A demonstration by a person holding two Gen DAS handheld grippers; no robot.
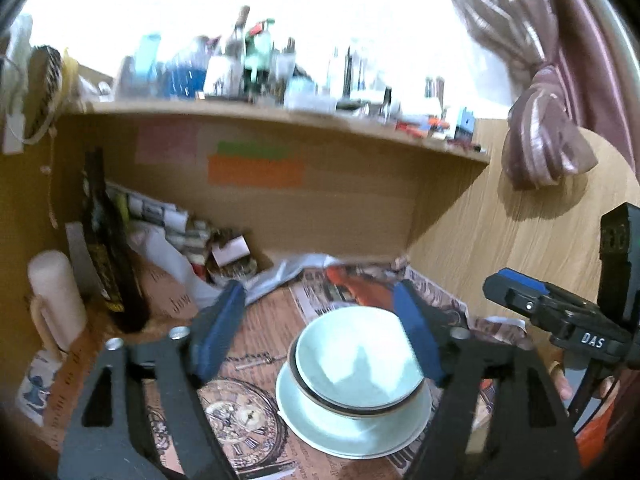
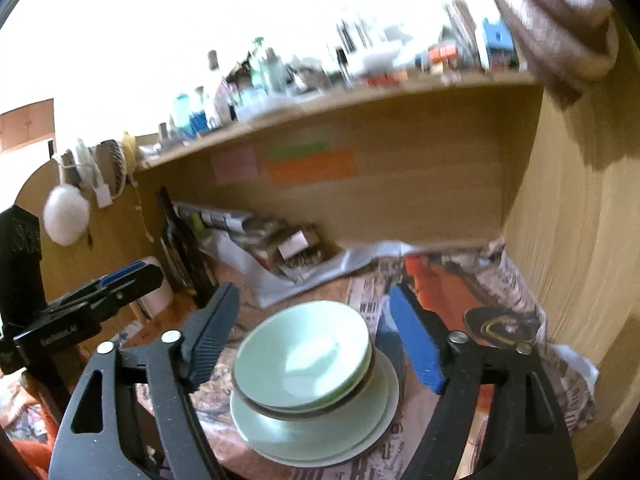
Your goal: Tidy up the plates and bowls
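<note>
Bowls sit stacked on a plate near the table's back edge, both your left tongs and right tongs gaping empty, so lift away without nudging the stack.

You have two pale green bowls nested upright — dark-rimmed. They sit on a pale green plate, itself flat on the newspaper-covered desk.

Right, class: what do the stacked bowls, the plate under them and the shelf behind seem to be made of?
Bowls: likely glazed ceramic, pale green and glossy with a light reflection inside. Plate: same smooth pale glaze, probably ceramic. Shelf: looks like wood-grain laminated board, matte, with a flat, uniform edge.
</note>
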